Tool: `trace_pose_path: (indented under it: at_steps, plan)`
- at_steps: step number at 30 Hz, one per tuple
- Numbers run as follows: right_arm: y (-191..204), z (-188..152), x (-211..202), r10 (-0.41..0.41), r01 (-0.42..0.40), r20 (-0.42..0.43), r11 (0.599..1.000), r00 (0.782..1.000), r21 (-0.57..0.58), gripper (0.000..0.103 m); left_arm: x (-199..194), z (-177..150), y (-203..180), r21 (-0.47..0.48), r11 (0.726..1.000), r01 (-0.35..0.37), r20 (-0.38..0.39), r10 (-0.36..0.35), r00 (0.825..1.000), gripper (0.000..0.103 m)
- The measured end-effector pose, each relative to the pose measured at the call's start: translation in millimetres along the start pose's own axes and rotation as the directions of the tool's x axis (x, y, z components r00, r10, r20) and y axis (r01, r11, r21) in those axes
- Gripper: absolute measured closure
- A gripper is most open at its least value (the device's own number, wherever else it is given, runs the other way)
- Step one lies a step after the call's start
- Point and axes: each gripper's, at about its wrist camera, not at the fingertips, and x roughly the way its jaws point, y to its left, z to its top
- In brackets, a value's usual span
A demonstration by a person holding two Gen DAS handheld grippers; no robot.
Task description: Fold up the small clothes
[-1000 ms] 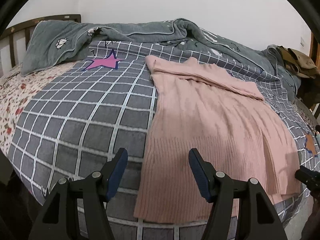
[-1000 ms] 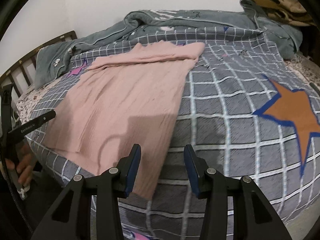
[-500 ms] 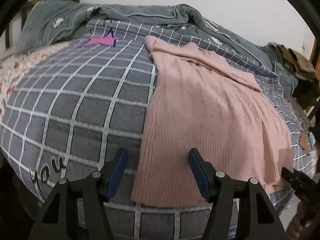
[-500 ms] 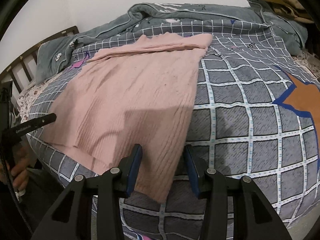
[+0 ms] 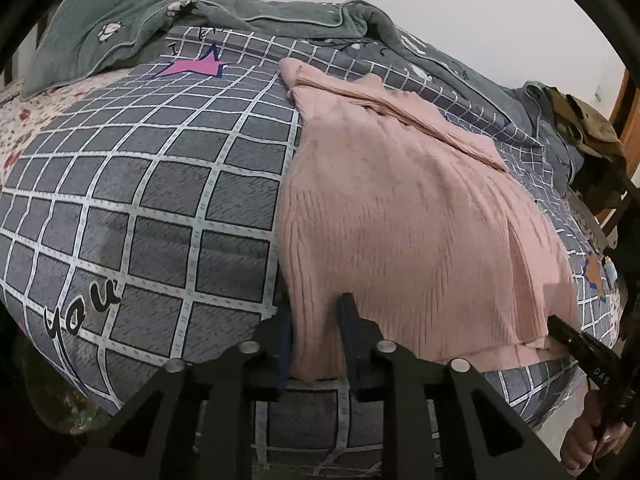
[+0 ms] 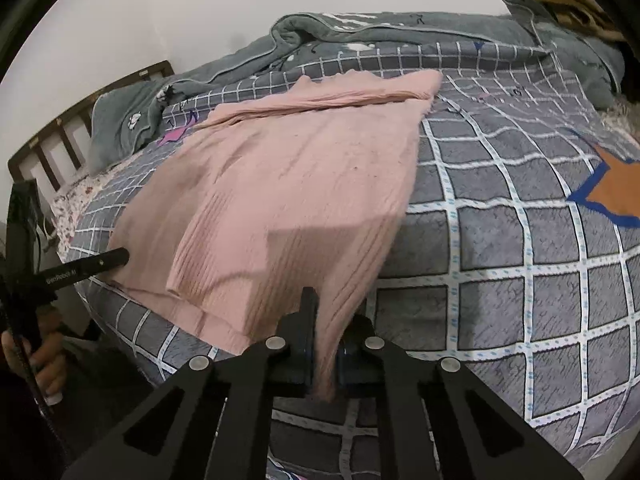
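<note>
Your left gripper (image 5: 314, 344) hides the pink sweater's (image 5: 400, 220) near corner; the hem pinched in your right gripper (image 6: 325, 354) blurs, and the orange star (image 6: 614, 192) runs off-frame.

The pink ribbed knit garment (image 5: 400, 216) lies spread on the grey checked quilt (image 5: 160, 208) covering the bed, its hem at the near edge. The left gripper (image 5: 316, 344) sits at the hem's left corner, the right gripper (image 6: 326, 354) at its right corner. Behind the garment, a rumpled grey-green fleece blanket (image 5: 280, 20) runs along the wall. A wooden slatted headboard (image 6: 80, 120) stands far left.
</note>
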Motion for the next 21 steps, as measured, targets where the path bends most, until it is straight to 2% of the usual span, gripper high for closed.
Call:
trace_pose_path:
  at_steps: [6,7,8,9,10,16,21]
  plan:
    - [-7,1,3,0.037,-0.037,-0.005,0.997,0.999,0.068,0.093,0,-1,-4,0.011,1.0,-0.02,0.006,0.02,1.0,0.077]
    - [-6,1,4,0.039,-0.038,-0.008,0.997,0.999,0.07,0.097,0,-1,-4,0.011,1.0,-0.024,0.005,0.024,1.0,0.079]
    - [-5,2,3,0.046,-0.045,-0.014,0.997,0.999,0.065,0.097,0,-1,-4,0.013,0.999,-0.03,0.002,0.03,1.0,0.088]
    - [-5,2,2,0.045,-0.045,-0.01,0.997,0.999,0.06,0.098,0,0,-4,0.014,1.0,-0.025,-0.004,0.025,1.0,0.092]
    - [-4,3,-1,0.039,-0.039,0.003,0.998,0.999,0.058,0.098,-1,1,-4,0.007,1.0,-0.02,-0.007,0.02,1.0,0.092]
    - [-10,14,-28,0.105,-0.113,0.071,0.987,0.992,0.113,0.098,-22,11,7,-0.086,0.995,0.051,-0.008,-0.052,0.999,0.093]
    - [-16,32,-46,0.133,-0.148,0.102,0.977,0.986,0.156,0.098,-46,25,7,-0.136,0.985,0.109,0.035,-0.105,0.994,0.094]
